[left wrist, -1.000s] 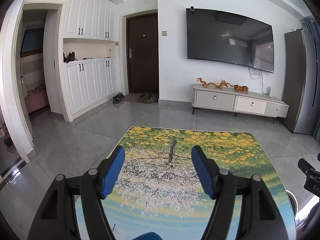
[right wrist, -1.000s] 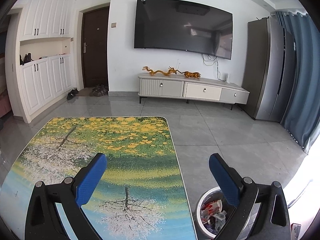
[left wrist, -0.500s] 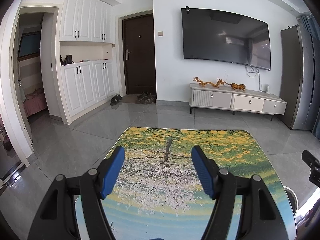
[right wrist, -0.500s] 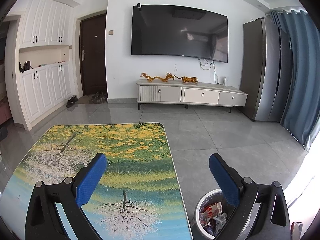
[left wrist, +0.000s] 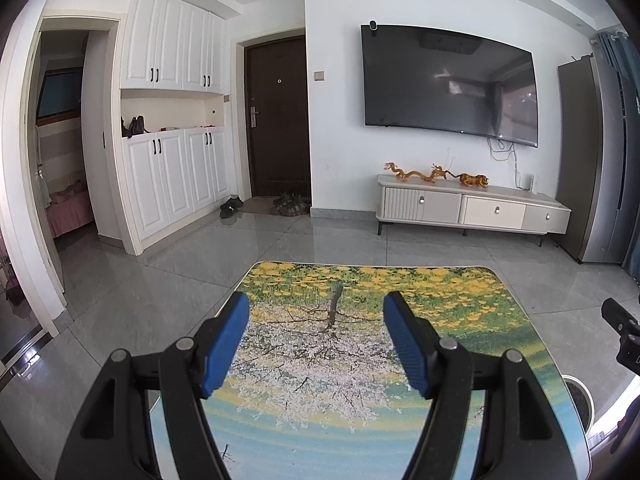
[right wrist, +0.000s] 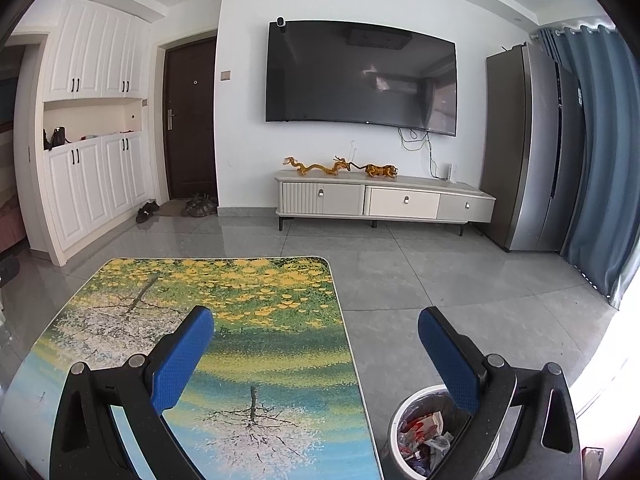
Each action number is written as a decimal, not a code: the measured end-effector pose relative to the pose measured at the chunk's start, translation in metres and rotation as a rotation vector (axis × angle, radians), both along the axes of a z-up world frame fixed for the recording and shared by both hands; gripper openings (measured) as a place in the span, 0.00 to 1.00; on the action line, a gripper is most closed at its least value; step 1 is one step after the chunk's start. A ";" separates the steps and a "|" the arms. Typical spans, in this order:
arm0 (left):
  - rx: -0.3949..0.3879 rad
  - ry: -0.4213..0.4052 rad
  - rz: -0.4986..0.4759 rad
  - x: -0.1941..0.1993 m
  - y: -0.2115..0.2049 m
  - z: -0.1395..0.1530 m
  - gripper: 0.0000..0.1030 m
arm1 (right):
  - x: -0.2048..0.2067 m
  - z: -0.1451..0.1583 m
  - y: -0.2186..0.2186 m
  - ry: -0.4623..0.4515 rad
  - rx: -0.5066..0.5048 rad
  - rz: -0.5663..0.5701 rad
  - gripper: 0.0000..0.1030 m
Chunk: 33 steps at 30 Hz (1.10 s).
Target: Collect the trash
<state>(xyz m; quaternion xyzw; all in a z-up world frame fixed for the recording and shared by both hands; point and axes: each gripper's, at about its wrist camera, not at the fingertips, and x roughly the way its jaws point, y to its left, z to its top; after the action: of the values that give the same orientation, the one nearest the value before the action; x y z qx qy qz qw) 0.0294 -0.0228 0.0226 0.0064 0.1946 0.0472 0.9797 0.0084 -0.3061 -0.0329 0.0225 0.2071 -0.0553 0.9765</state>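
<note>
My left gripper (left wrist: 316, 304) is open and empty above a table (left wrist: 460, 292) printed with a tree and yellow flowers. My right gripper (right wrist: 316, 318) is open and empty over the table's right edge (right wrist: 280, 280). A round white trash bin (right wrist: 404, 416) stands on the floor to the right of the table, under my right finger, and holds crumpled wrappers (right wrist: 426, 430). A sliver of the bin's rim (left wrist: 580, 388) shows in the left wrist view. No loose trash shows on the table.
Grey tiled floor (right wrist: 440, 272) lies beyond the table. A white TV cabinet (right wrist: 384, 200) with a wall TV (right wrist: 360, 76) is at the back. A fridge (right wrist: 532, 152) and blue curtain (right wrist: 596, 160) are at the right, white cupboards (left wrist: 172, 176) at the left.
Both grippers have tilted upward and drawn back a little, so more ceiling shows and the table sits lower. Both stay open and empty.
</note>
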 end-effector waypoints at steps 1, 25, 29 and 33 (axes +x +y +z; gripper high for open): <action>0.001 -0.002 -0.001 -0.001 0.000 0.001 0.66 | -0.001 0.000 0.000 -0.001 0.000 0.000 1.00; -0.002 -0.010 -0.031 -0.018 -0.005 0.007 0.66 | -0.015 0.008 0.003 -0.017 -0.009 -0.002 1.00; -0.004 -0.008 -0.039 -0.019 -0.007 0.007 0.66 | -0.016 0.008 0.001 -0.016 -0.009 -0.005 1.00; -0.006 -0.002 -0.047 -0.020 -0.007 0.006 0.66 | -0.020 0.009 -0.001 -0.017 -0.008 -0.011 1.00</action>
<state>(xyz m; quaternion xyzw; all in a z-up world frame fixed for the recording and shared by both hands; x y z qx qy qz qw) 0.0098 -0.0298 0.0289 0.0081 0.1933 0.0239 0.9808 -0.0116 -0.3068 -0.0240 0.0204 0.1982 -0.0615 0.9780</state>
